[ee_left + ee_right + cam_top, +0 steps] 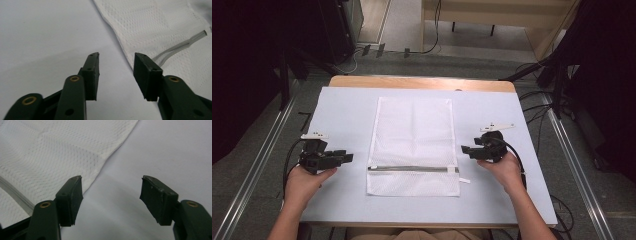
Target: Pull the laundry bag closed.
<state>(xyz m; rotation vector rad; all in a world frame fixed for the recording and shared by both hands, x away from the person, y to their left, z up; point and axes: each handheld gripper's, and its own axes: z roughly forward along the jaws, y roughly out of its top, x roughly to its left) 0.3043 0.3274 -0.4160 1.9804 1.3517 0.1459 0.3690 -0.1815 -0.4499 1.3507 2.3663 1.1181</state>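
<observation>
White mesh bag (pixel 413 145) lies flat, zipper (pixel 409 169) closed, untouched; left tongs (pixel 346 158) and right tongs (pixel 466 150) flank it, released and empty, work unstarted.

The mesh bag (pixel 413 145) lies mid-table (pixel 342 107), between the left tool (pixel 348 158) and right tool (pixel 464 149).

No readable text, label, brand, number or sign anywhere in these views.

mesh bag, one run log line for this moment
mesh bag: flat, zipper shut | left gripper: open, beside bag | right gripper: open, beside bag
</observation>
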